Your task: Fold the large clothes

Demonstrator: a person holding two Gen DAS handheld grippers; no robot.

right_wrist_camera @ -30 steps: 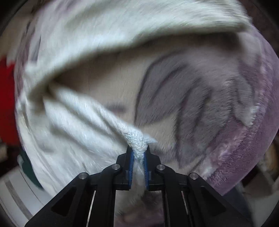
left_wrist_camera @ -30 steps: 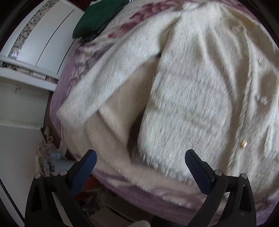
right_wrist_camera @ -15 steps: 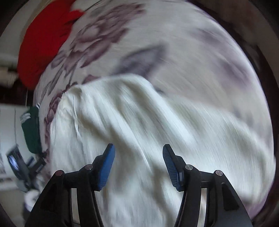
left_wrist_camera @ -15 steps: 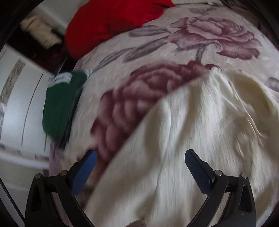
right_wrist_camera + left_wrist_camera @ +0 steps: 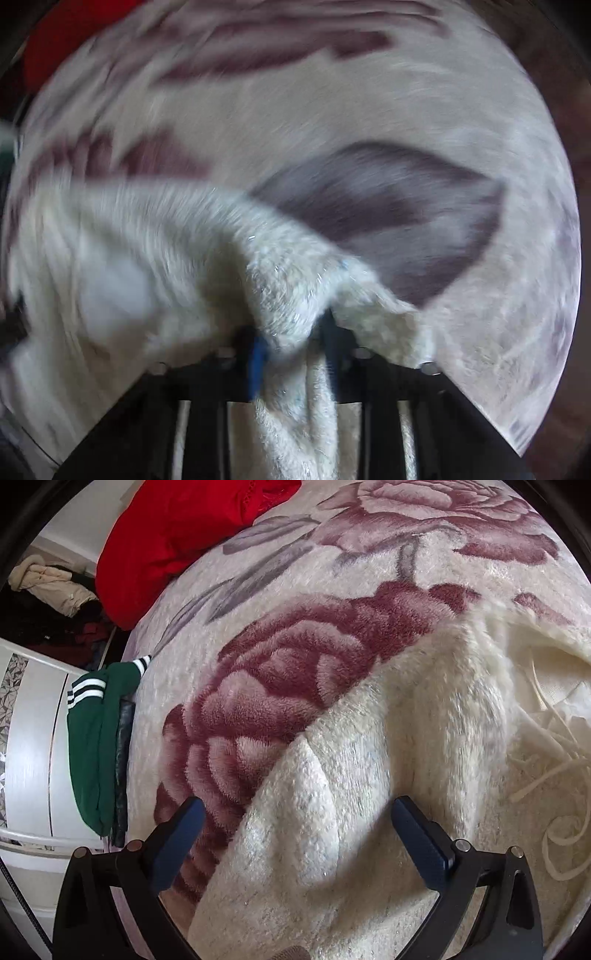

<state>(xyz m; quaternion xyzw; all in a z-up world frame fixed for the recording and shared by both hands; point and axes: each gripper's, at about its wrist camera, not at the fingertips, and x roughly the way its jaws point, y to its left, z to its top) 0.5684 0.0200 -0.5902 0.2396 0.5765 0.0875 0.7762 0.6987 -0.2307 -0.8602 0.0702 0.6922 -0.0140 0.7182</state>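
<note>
Fluffy cream knit garment point(image 5: 288, 295): clamped between right gripper point(image 5: 291, 354) jaws for folding; left gripper point(image 5: 295, 845) jaws apart, straddling it.

Cream fuzzy cardigan point(image 5: 369, 812) on a rose-patterned blanket point(image 5: 295, 664); red garment point(image 5: 166, 535).

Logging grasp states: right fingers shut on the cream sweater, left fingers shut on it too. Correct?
Not quite. The left gripper is open: the left wrist view shows its fingers spread wide over the cream sweater, holding nothing. The right gripper is shut on the sweater, as you said.
</note>
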